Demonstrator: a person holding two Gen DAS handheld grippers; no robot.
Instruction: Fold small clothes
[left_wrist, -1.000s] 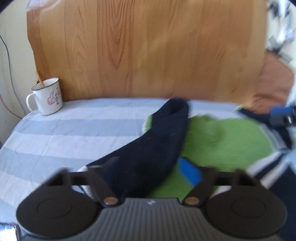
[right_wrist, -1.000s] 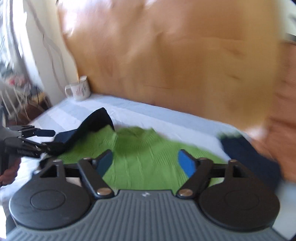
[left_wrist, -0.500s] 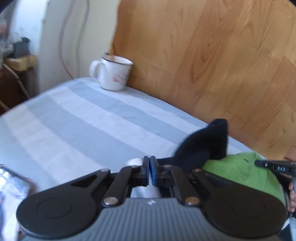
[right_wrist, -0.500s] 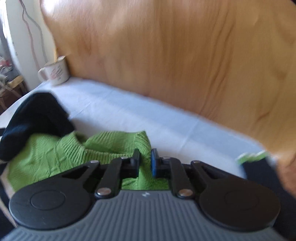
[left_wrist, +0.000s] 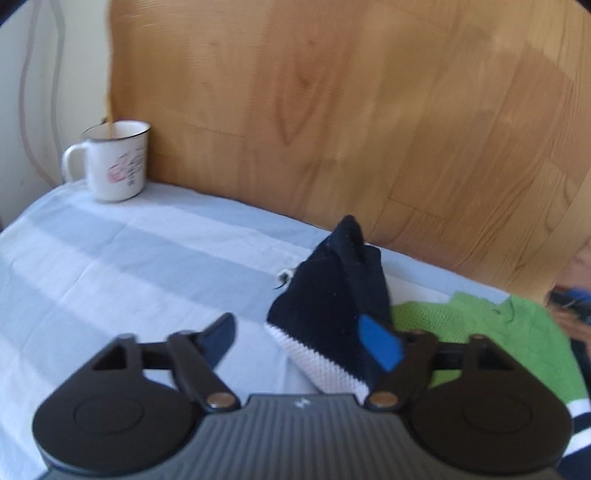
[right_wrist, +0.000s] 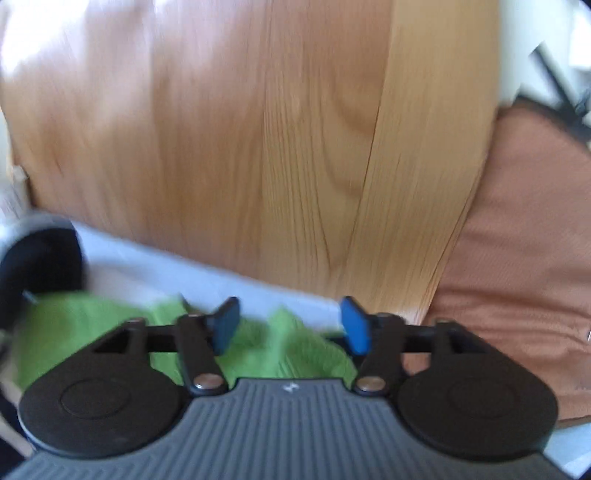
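1. The left gripper (left_wrist: 303, 339) is spreading its jaws above the navy sleeve (left_wrist: 336, 291), pinching nothing; the sleeve lies folded inward, white cuff nearest.
2. The right gripper (right_wrist: 291, 325) is also widening, empty, over the green sweater (right_wrist: 92, 332), probably just released.
3. The sweater lies on the striped sheet (left_wrist: 129, 258).
4. The enamel mug (left_wrist: 114, 166) stands against the headboard; its contents can't be made out.

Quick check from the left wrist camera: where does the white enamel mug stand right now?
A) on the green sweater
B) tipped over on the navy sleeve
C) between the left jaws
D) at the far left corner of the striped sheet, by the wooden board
D: the mug stands upright on the striped sheet against the wooden board, well clear of the green sweater.
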